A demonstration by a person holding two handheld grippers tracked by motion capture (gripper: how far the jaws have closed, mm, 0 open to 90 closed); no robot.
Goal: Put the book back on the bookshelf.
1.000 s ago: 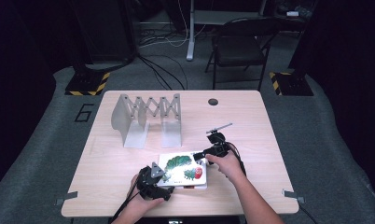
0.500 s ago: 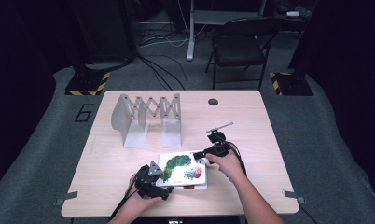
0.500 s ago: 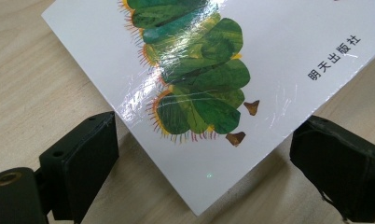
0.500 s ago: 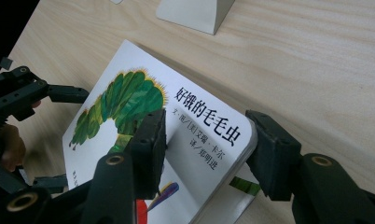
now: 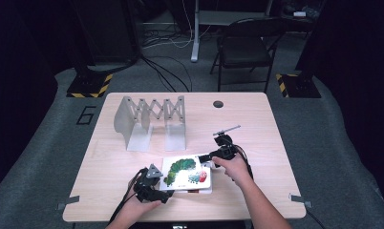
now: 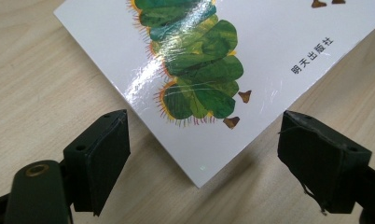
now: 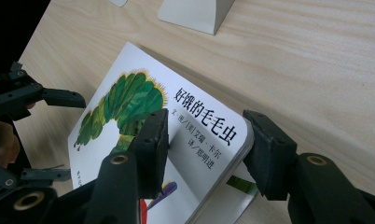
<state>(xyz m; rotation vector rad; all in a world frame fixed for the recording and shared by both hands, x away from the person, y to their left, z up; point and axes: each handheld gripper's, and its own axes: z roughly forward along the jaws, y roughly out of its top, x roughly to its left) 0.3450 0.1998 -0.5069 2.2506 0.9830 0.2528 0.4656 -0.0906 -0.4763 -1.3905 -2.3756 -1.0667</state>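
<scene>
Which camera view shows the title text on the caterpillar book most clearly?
The right gripper view: the caterpillar book lies close, its bold title characters readable. The left gripper view gives one corner with small publisher print. In the high view the book is small and its text unreadable.

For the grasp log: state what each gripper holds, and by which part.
The left gripper holds nothing; its jaws stand open around the near corner of the caterpillar book. The right gripper straddles the book's raised title corner, one jaw over the cover, not visibly clamped.
</scene>
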